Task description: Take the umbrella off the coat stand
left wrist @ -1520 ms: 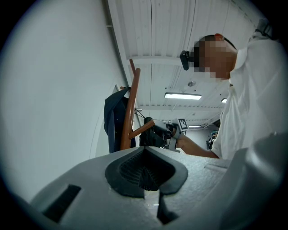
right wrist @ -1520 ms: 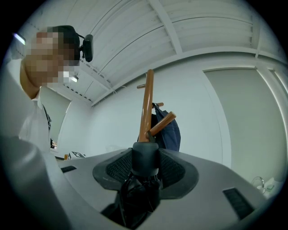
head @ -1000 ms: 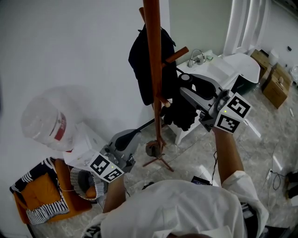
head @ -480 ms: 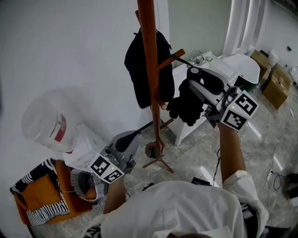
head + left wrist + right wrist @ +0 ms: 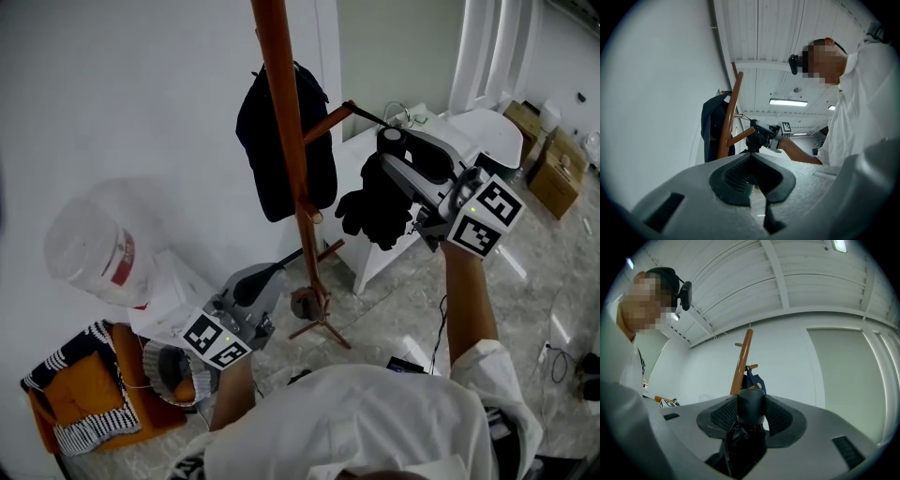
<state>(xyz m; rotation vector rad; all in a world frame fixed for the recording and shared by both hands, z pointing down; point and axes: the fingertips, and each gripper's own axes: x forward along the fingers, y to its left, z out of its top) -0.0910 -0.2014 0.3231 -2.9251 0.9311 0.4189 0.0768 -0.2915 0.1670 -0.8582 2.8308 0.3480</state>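
The orange-brown coat stand [image 5: 284, 150] rises at the middle of the head view, with a dark garment [image 5: 270, 155] hanging on its far side. My right gripper [image 5: 395, 150] is shut on the handle of a folded black umbrella [image 5: 373, 210], which hangs just right of the pole. A thin strap [image 5: 367, 116] runs from the handle to the tip of a peg [image 5: 328, 120]. In the right gripper view the handle [image 5: 751, 407] sits between the pads. My left gripper [image 5: 246, 298] hangs low near the stand's base, shut and empty.
A big clear water jug [image 5: 92, 246] and an orange cushion with a striped cloth [image 5: 77, 398] lie at the left by the white wall. A white table [image 5: 469, 129] and cardboard boxes [image 5: 555, 159] stand at the right. The stand's feet [image 5: 319, 323] spread on the marble floor.
My right gripper has carried the umbrella up and to the right, away from the pole and off the lower peg. The left gripper has stayed put.
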